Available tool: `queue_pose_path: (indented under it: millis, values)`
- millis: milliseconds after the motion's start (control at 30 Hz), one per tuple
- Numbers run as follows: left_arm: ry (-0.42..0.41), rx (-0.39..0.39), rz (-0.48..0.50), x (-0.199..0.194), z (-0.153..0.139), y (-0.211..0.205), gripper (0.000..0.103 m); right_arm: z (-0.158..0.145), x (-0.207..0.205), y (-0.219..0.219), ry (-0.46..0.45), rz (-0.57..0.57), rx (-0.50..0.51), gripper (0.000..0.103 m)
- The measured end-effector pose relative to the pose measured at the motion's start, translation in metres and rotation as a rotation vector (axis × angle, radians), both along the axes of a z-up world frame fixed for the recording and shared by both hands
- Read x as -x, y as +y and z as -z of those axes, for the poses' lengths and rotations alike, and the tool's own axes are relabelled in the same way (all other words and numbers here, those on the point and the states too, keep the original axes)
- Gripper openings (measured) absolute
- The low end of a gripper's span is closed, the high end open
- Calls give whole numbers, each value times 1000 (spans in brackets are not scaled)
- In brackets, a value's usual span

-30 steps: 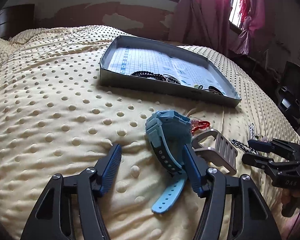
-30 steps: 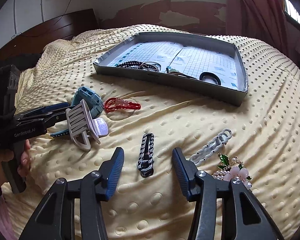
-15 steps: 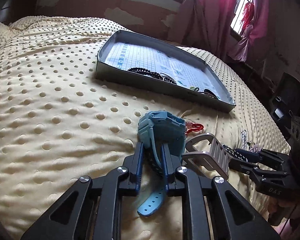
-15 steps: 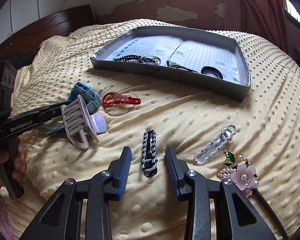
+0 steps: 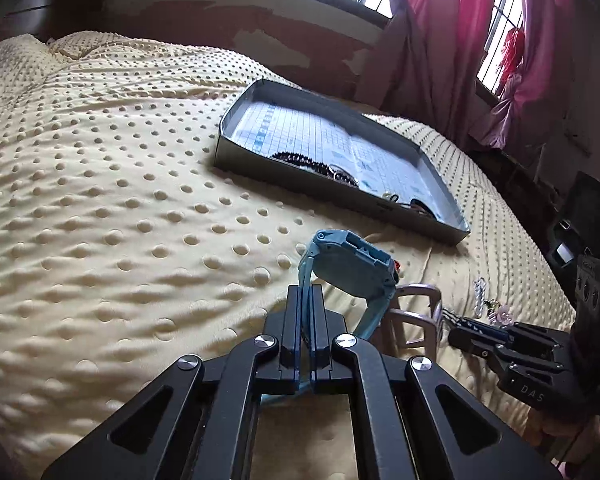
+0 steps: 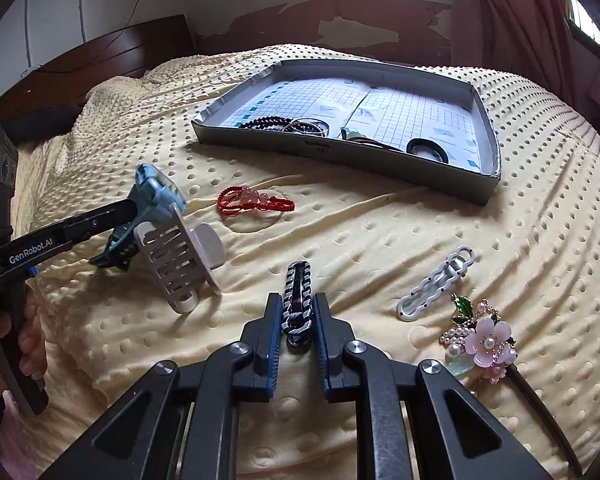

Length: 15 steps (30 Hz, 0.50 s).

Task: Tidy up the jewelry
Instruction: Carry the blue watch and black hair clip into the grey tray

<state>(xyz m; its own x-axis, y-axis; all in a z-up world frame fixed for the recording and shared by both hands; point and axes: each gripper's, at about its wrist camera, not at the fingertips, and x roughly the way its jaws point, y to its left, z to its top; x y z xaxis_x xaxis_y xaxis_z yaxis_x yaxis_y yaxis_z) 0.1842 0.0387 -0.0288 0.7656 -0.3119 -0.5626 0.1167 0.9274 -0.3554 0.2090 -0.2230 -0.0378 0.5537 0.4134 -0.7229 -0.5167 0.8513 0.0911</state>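
My left gripper (image 5: pixel 306 298) is shut on the strap of a light blue watch (image 5: pixel 352 268), which is held tilted just above the yellow bedspread. The right wrist view shows the same watch (image 6: pixel 156 192) in the left gripper (image 6: pixel 132 210), against a silver claw hair clip (image 6: pixel 176 260). My right gripper (image 6: pixel 298 308) is shut on a black braided hair clip (image 6: pixel 298 288) that lies on the bedspread. Farther back stands a grey tray (image 6: pixel 340 156) with a black bead bracelet (image 6: pixel 268 122) and other small pieces inside.
Loose on the bed lie a red bracelet (image 6: pixel 256 202), a white chain-shaped clip (image 6: pixel 436 282) and a pink flower hairpin (image 6: pixel 484 340). A hand (image 6: pixel 28 344) holds the left gripper's handle. Pink curtains (image 5: pixel 440 40) hang beyond the bed's far side.
My left gripper closed on the blue watch's strap and raised it off the bed. My right gripper narrowed from wide open until its fingers pressed the black hair clip.
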Motion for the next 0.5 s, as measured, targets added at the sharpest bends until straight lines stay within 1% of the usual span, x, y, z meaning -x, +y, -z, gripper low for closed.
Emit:
queue_pose_path:
  millis: [133, 300, 500]
  values:
    - [-14, 25, -13, 8, -5, 3, 1, -1, 2, 2, -6, -4, -6, 14]
    - [-9, 97, -14, 10, -8, 9, 1, -5, 7, 6, -35, -16, -15, 14]
    - [-79, 111, -23, 12, -22, 9, 1, -12, 6, 5, -63, -18, -46, 14]
